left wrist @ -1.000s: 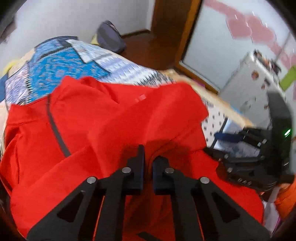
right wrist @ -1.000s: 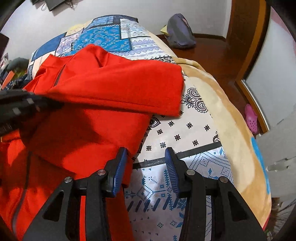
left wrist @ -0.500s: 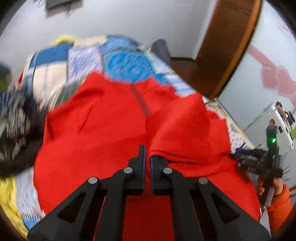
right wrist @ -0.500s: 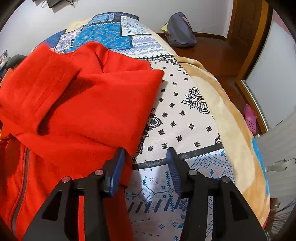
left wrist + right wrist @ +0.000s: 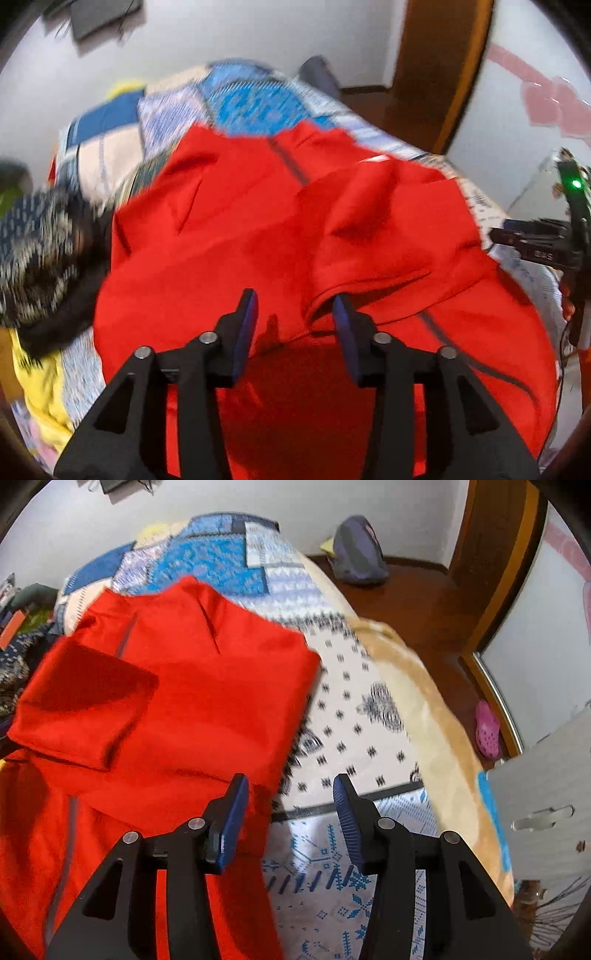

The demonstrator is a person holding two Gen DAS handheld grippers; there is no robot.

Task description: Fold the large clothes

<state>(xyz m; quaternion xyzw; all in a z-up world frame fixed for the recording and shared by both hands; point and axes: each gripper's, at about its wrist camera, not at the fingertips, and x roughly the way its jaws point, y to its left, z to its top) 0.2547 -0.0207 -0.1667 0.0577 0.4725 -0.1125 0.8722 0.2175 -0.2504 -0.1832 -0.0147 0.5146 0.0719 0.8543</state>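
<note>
A large red jacket (image 5: 258, 236) with a grey zip lies spread on the patterned bedspread (image 5: 255, 107). One sleeve is folded across its body, its cuff end lying just in front of my left gripper (image 5: 293, 314). That gripper is open and empty above the jacket. In the right wrist view the jacket (image 5: 177, 701) fills the left half, with the folded sleeve (image 5: 81, 705) on top. My right gripper (image 5: 290, 801) is open and empty over the jacket's right edge; it also shows at the right of the left wrist view (image 5: 543, 247).
A dark patterned garment (image 5: 40, 251) and a yellow cloth (image 5: 44, 384) lie left of the jacket. The bed's right edge drops to a wooden floor with a grey bag (image 5: 358, 557) and a pink shoe (image 5: 487, 729). A white cabinet (image 5: 546, 805) stands close right.
My left gripper carried the sleeve across the jacket, then opened and let it go. My right gripper stayed open near the jacket's right edge.
</note>
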